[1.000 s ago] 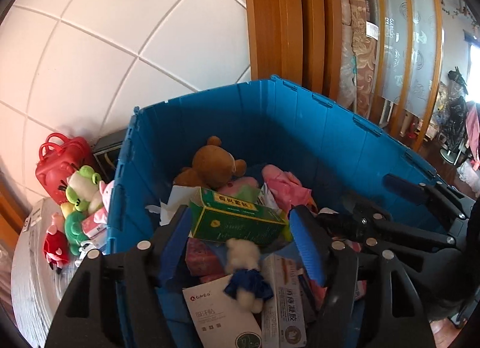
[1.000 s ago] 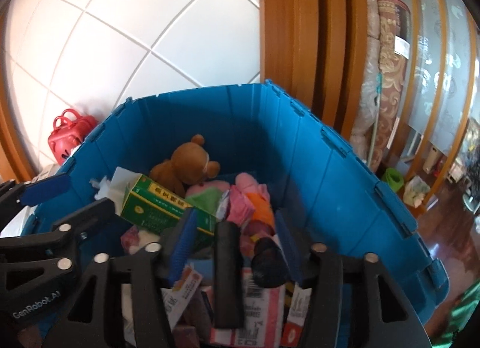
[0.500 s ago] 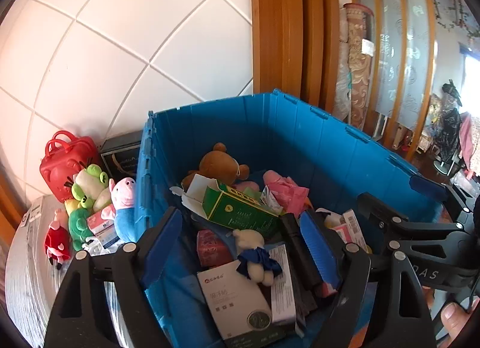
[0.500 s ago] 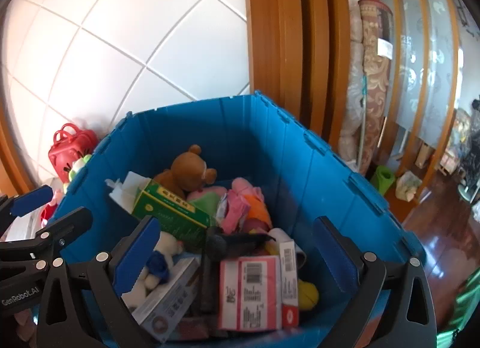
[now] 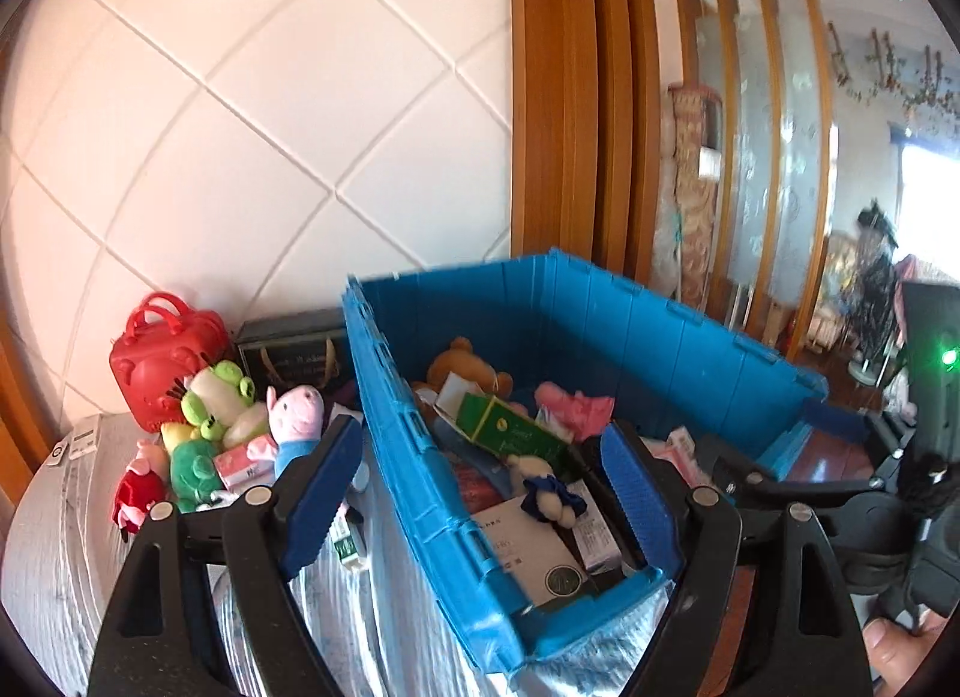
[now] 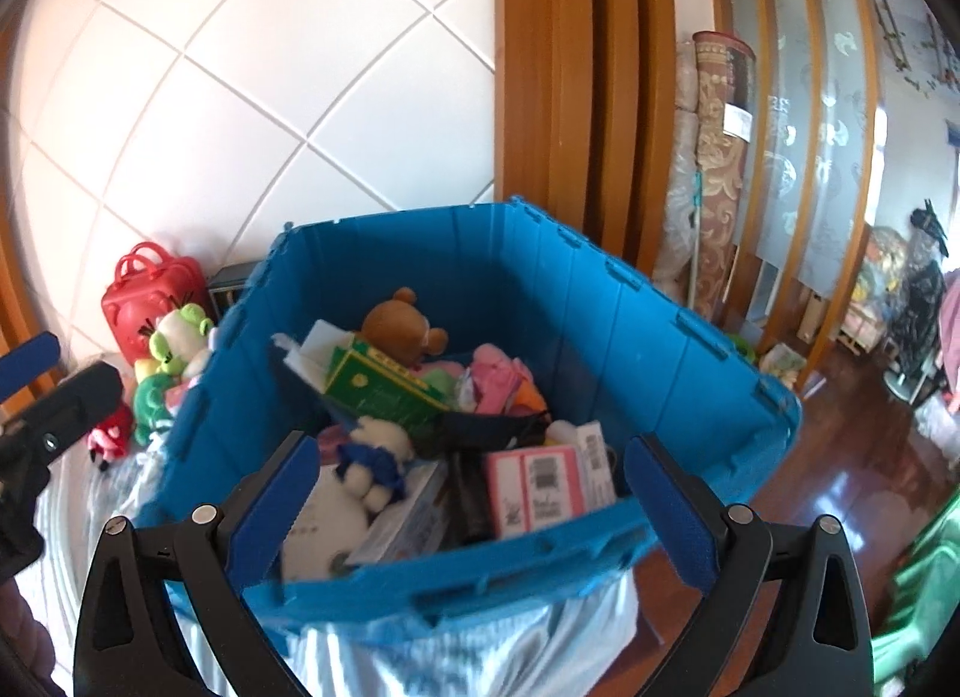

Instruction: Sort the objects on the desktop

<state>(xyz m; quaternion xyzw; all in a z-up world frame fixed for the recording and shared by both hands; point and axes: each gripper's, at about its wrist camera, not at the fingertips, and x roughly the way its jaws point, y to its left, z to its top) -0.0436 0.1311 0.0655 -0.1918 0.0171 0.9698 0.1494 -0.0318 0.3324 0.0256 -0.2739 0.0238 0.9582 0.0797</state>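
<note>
From the left wrist, the left gripper hangs before the blue crate, its jaws opening with nothing clamped; only the crate's near wall shows between them. A green box lies inside the crate by a brown teddy bear. Plush toys sit outside, beside a red case.

From the right wrist, the right gripper stands spread wide and empty in front of the crate. A pink box lies near the front wall, slightly blurred.
</note>
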